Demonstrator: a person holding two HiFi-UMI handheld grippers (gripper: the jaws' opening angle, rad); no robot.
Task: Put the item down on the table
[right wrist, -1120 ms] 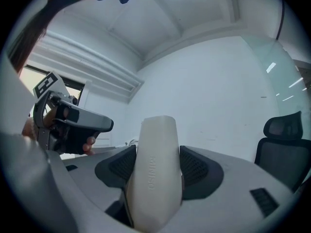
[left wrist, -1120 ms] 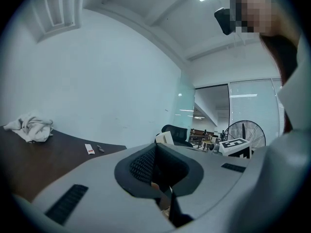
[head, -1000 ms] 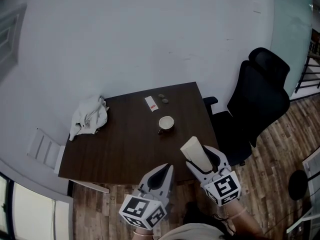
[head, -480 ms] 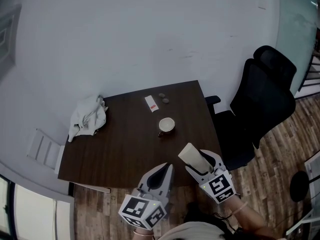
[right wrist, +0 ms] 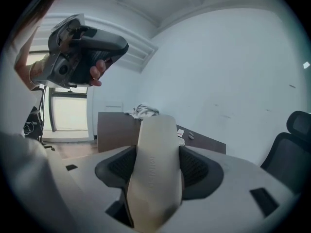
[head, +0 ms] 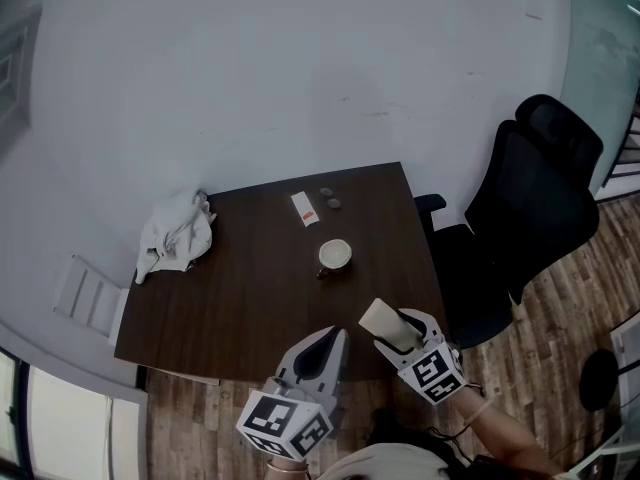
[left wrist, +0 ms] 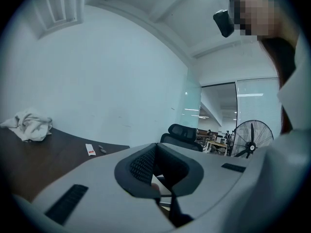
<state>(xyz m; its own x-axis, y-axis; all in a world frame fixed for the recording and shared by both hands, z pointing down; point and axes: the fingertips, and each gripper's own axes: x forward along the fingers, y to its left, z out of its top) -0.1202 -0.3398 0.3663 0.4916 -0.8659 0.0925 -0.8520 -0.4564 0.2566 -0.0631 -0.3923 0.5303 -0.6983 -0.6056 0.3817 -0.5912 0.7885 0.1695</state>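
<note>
The right tool (head: 398, 330) is clamping the beige item (right wrist: 155, 164) between both pads, gripping its rear part while the rest is jutting out past the tips. Its long axis is running along the jaws. The rounded end is leading, pointing up-left in the head view toward the worktop (head: 250, 288) and the cup (head: 334, 254). The item is hanging in the air at the worktop's near right edge. The left tool (head: 335, 335) is hovering just beside it, jaws pressed together on nothing.

place: office | swivel chair (head: 530, 208) | desks, glass partition (left wrist: 193, 111)
</note>
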